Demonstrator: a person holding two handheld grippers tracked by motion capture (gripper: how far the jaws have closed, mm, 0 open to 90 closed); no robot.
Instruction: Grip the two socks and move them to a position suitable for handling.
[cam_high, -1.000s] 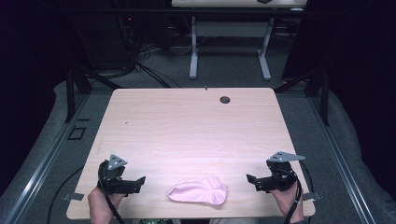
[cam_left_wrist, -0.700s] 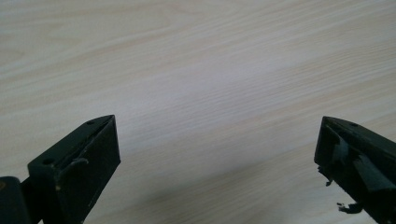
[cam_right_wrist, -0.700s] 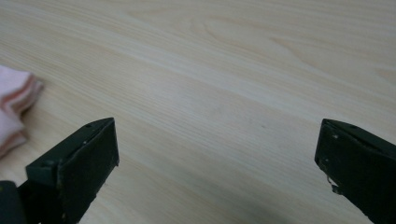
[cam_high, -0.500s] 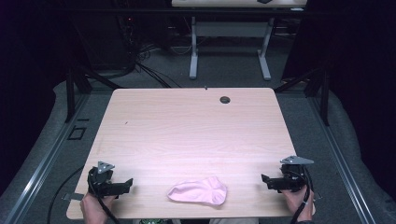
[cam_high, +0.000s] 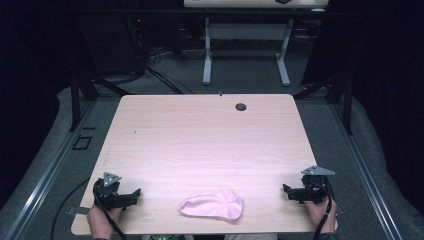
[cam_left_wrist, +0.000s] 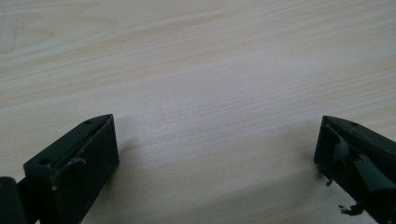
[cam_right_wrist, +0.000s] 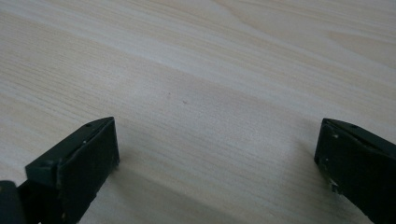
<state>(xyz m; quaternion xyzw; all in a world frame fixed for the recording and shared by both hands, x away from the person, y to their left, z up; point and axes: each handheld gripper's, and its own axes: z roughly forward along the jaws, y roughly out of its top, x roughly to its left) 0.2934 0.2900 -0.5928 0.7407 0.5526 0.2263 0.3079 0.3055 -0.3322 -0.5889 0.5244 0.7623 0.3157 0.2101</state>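
Cut off by the lower edge of the high view: both forearms, below the left hand (cam_high: 101, 222) and right hand (cam_high: 320, 216). Too small to identify: dark round spot (cam_high: 241, 106) at upper right of the table (cam_high: 200, 145).

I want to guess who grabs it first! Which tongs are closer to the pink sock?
Left, narrowly. The left tongs sit left of the pink sock, near the table's front-left corner. The right tongs sit slightly farther off on its right. Both are open.

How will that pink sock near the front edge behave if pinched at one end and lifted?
The pink sock lies flat and rumpled on the table, so it is probably floppy and would drape. It looks like thin fabric, likely light. Pushed, it would probably bunch rather than roll.
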